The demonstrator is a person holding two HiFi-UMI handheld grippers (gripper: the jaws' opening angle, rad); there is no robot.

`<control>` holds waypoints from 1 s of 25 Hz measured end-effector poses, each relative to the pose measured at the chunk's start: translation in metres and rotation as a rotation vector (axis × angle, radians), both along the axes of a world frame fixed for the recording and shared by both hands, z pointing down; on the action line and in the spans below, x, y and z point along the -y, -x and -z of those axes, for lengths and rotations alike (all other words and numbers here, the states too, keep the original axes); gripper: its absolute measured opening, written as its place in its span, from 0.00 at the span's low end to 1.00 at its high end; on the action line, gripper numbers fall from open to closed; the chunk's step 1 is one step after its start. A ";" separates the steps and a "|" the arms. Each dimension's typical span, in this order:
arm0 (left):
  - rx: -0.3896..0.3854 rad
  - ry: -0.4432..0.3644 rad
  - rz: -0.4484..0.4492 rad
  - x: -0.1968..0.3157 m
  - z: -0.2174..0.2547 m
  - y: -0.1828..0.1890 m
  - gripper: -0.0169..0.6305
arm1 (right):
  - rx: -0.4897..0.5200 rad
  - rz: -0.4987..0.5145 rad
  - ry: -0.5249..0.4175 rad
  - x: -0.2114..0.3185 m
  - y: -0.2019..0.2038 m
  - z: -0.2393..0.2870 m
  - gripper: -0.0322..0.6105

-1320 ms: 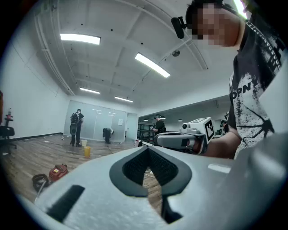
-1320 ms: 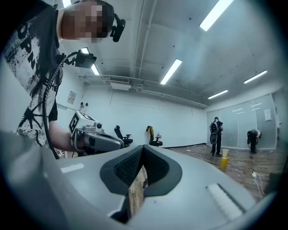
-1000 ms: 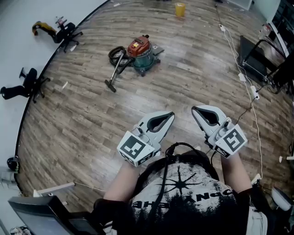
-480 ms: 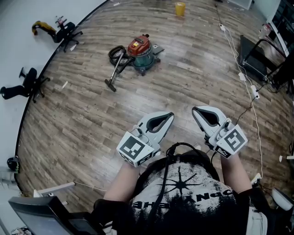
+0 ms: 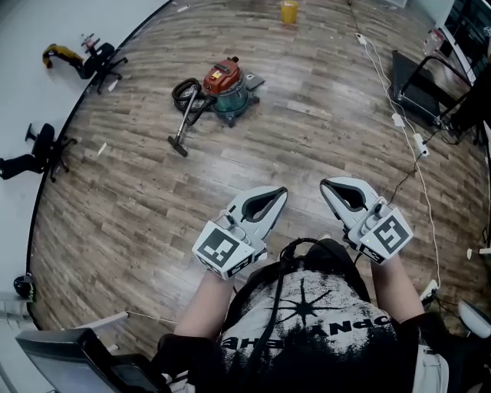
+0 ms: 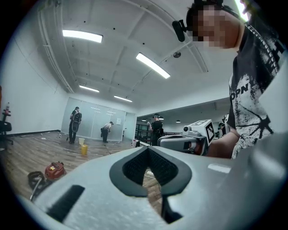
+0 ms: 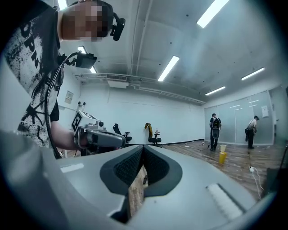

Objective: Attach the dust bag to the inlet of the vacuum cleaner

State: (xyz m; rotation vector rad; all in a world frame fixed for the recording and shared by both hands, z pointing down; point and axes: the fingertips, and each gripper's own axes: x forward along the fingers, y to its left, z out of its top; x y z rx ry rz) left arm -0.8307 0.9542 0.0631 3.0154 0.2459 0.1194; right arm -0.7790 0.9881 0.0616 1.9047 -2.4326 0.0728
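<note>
From the head view, the person stands on the wooden floor (image 5: 153, 207) and holds both tools in front of the chest, pointing forward. The left gripper (image 5: 282, 192) has its jaws clenched with nothing between them, and the right gripper (image 5: 326, 184) is the same, tips pressed together and empty. The vacuum cleaner (image 5: 224, 83), a red and green canister, stands far ahead and to the left of the jaws, well apart from both. Its hose and wand (image 5: 184, 127) lie on the floor on the side away from the right hand, and the long line of the wand runs back toward the person's left. The left gripper is therefore the nearer one, though in my judgement the person must first walk over before either jaw can reach the inlet. A yellow bucket (image 5: 288, 11) stands further behind the canister.

In the left gripper view the dark pads meet at the tip and hold nothing. The vacuum cleaner shows small and low at the left edge, so it lies left of where these jaws point.

In the right gripper view the pads are also shut on nothing, and the vacuum cleaner does not appear at all.

I find no dust bag in any view; possibly it lies beside the canister, too small to tell
</note>
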 end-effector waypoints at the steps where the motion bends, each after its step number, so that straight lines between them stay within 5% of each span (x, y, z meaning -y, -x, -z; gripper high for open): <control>1: 0.000 0.004 -0.007 -0.001 -0.001 -0.004 0.03 | 0.000 -0.008 0.001 -0.002 -0.004 0.000 0.05; 13: 0.036 0.020 -0.099 -0.004 -0.011 -0.100 0.03 | 0.053 -0.096 0.007 -0.007 -0.104 -0.013 0.05; 25: 0.084 0.009 -0.070 0.026 -0.017 -0.279 0.03 | 0.080 -0.054 0.000 0.024 -0.275 -0.025 0.05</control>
